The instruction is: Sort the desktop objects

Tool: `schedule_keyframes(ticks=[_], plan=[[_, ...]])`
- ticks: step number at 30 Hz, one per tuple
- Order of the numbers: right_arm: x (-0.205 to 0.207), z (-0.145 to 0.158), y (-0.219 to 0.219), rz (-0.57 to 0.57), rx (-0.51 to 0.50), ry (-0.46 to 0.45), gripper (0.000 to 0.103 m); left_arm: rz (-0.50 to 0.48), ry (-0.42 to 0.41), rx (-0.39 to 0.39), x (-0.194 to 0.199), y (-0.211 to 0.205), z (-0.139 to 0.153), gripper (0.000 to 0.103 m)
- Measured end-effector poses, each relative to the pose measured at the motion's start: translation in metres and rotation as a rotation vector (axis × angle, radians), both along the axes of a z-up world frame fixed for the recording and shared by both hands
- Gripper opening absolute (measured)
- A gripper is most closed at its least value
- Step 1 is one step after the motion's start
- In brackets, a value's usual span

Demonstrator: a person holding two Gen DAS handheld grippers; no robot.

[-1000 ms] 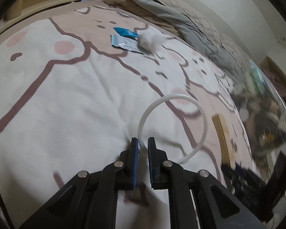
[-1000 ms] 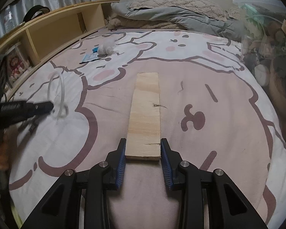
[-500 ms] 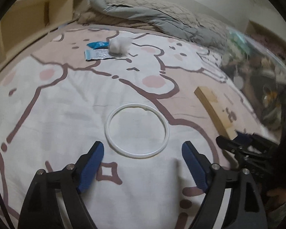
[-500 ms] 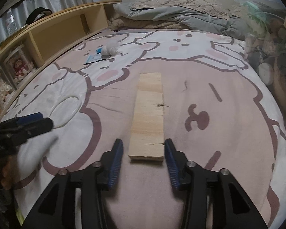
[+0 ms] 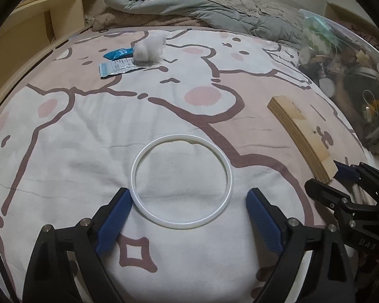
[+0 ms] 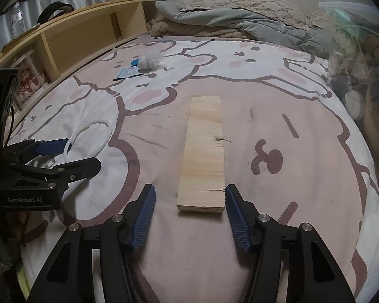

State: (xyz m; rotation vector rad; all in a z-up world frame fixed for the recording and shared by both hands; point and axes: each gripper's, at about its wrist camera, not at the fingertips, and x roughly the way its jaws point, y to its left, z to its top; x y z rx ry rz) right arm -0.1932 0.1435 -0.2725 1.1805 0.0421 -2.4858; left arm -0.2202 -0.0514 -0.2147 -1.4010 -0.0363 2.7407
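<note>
A white plastic ring [image 5: 181, 181] lies flat on the patterned bedsheet, just ahead of my left gripper [image 5: 189, 197], which is wide open and empty with a finger on each side of the ring's near edge. The ring also shows in the right wrist view [image 6: 88, 136]. A flat wooden board [image 6: 203, 152] lies lengthwise ahead of my right gripper [image 6: 189, 194], which is open and empty; its fingers flank the board's near end without touching. The board also shows in the left wrist view [image 5: 300, 133].
A white cotton ball [image 5: 149, 49], a blue packet [image 5: 118, 53] and a silver sachet [image 5: 116, 67] lie far back on the sheet. A clear bin of clutter [image 5: 346, 75] stands at the right. A wooden shelf [image 6: 70, 40] runs along the left. Grey bedding [image 6: 227, 20] is piled behind.
My left gripper let go of the white ring and opened wide; the ring now lies flat. My right gripper opened from around the board's near end.
</note>
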Motion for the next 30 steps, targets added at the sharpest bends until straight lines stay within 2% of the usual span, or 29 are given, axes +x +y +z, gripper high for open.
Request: schedule_keyframes(ticks=[7, 14, 16, 17, 18, 19, 30], plan=[[-0.009, 0.01, -0.009, -0.014, 0.051, 0.002, 0.057, 0.018, 0.01, 0.02, -0.001, -0.001, 0.001, 0.093], [-0.034, 0.01, -0.005, -0.064, 0.017, -0.057, 0.057, 0.03, 0.006, 0.031, -0.007, -0.003, 0.0, 0.092], [-0.036, 0.01, -0.006, -0.07, 0.021, -0.052, 0.052, 0.034, 0.011, 0.033, -0.006, -0.004, 0.001, 0.09], [-0.035, 0.01, -0.006, -0.075, 0.023, -0.048, 0.044, 0.041, 0.016, 0.029, -0.006, -0.005, 0.002, 0.083], [-0.034, 0.011, -0.005, -0.081, 0.025, -0.043, 0.036, 0.048, 0.02, 0.03, -0.005, -0.006, 0.002, 0.083], [-0.033, 0.012, -0.004, -0.085, 0.016, -0.036, 0.033, 0.048, 0.024, 0.04, -0.005, -0.007, 0.003, 0.083], [-0.021, 0.016, 0.005, -0.101, -0.016, -0.024, 0.033, 0.035, 0.077, 0.037, 0.007, -0.005, 0.013, 0.083]])
